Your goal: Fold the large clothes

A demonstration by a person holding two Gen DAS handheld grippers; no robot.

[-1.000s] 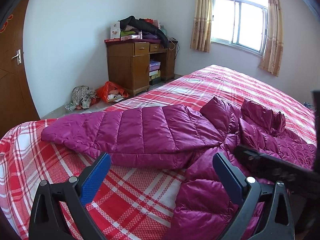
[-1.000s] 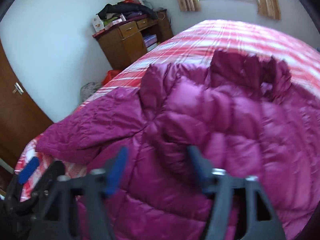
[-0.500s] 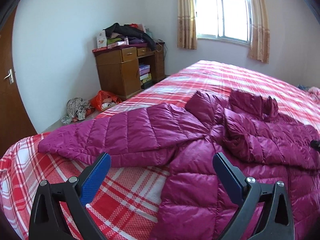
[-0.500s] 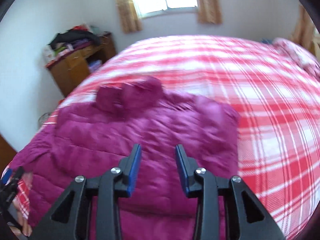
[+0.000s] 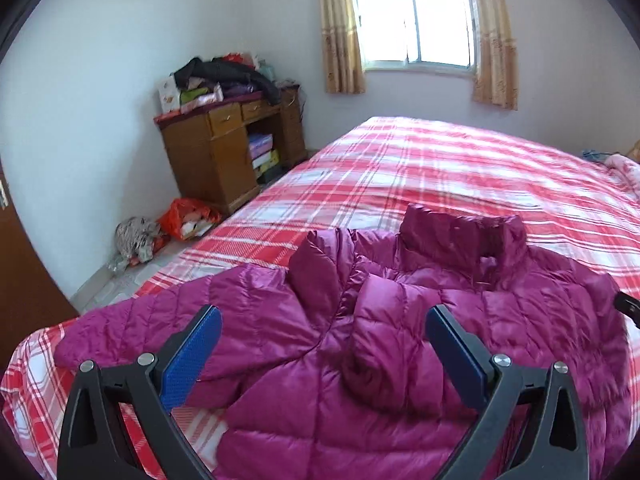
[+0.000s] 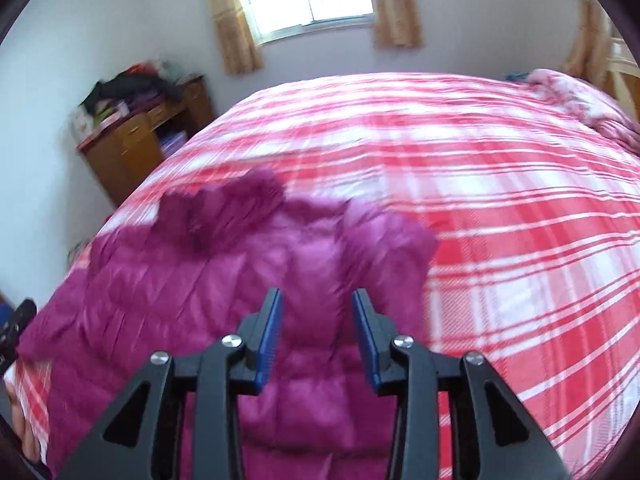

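Note:
A magenta quilted puffer jacket (image 5: 400,328) lies spread on the red and white plaid bed (image 5: 440,168), collar toward the window. One sleeve (image 5: 180,320) stretches out to the left. My left gripper (image 5: 320,344) is wide open and empty, held above the jacket's left chest. The jacket also shows in the right wrist view (image 6: 224,280), blurred. My right gripper (image 6: 316,332) is partly open and empty, held above the jacket's right side near the folded-in right sleeve (image 6: 384,248).
A wooden desk (image 5: 228,152) piled with clothes stands against the left wall. Bags and rags (image 5: 168,228) lie on the floor beside it. A window with curtains (image 5: 416,20) is at the back. A pink blanket (image 6: 580,96) lies at the bed's far right.
Both cameras have swung to the right across the jacket. The right gripper's jaws narrowed from wide open a second ago. The jacket's collar now lies centred ahead of my left gripper.

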